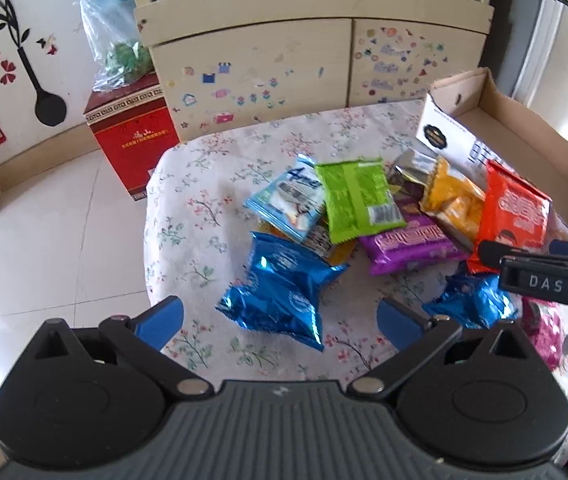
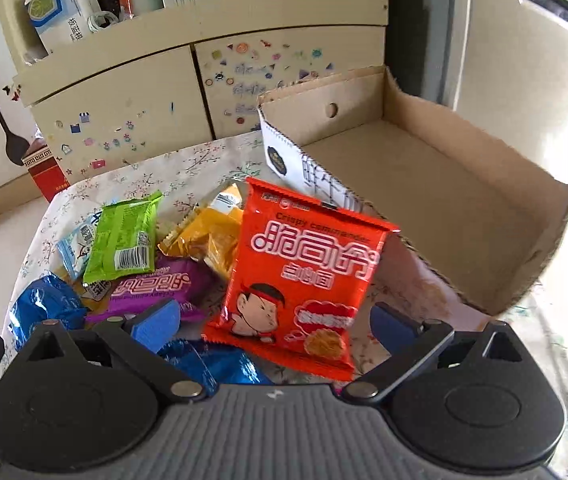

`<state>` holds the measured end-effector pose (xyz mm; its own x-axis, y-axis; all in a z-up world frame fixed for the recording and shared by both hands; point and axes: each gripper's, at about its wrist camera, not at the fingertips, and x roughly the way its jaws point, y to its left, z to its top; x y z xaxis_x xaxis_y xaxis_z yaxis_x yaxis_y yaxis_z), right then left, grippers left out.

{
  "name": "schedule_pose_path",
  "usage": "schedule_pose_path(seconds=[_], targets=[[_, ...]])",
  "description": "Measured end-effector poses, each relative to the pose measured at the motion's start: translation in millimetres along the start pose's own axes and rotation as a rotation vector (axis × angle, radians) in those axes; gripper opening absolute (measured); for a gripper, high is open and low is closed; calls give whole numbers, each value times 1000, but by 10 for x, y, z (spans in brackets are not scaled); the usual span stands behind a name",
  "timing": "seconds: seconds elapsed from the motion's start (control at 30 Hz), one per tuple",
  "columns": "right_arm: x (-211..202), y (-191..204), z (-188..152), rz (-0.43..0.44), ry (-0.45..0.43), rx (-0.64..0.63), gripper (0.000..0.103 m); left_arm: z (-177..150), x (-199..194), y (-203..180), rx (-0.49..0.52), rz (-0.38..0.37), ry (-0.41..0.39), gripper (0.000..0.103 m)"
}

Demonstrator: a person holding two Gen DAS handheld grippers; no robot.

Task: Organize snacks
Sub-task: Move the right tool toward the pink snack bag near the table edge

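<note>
Both grippers are spread wide with nothing between the fingers. On my left, the left gripper (image 1: 280, 316) hovers over a blue foil pack (image 1: 280, 292) lying on the flowered tablecloth (image 1: 204, 184). Beyond it the snacks sit in a loose pile: a pale blue pack (image 1: 284, 200), a green pack (image 1: 358, 200) partly over it, a purple pack (image 1: 412, 244), a yellow pack (image 1: 452, 200) and a red pack (image 1: 516, 216) propped up at a tilt beside the box (image 1: 524, 128). A second blue foil pack (image 1: 472, 300) lies near my right gripper. The right gripper (image 2: 280, 328) hangs open with the red pack (image 2: 300, 276) between and beyond its fingers; whether they touch it I cannot tell. To the right, the cardboard box (image 2: 444, 184) stands on the table with its floor bare.
</note>
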<state>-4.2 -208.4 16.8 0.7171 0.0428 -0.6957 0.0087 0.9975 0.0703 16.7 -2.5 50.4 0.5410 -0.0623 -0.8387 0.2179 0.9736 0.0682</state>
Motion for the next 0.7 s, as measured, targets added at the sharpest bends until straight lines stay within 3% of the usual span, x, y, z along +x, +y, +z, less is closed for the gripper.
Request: schedule_pose_path(seconds=[0.3, 0.4, 0.6, 0.7], targets=[[-34, 314, 13, 221, 30, -113, 102, 19, 120, 106, -33, 33, 24, 102], [-76, 335, 15, 216, 61, -116, 103, 19, 139, 122, -24, 50, 32, 102], [-175, 396, 55, 59, 131, -118, 103, 28, 144, 63, 13, 59, 43, 102], [-227, 370, 48, 29, 156, -88, 103, 48, 158, 37, 37, 50, 59, 102]])
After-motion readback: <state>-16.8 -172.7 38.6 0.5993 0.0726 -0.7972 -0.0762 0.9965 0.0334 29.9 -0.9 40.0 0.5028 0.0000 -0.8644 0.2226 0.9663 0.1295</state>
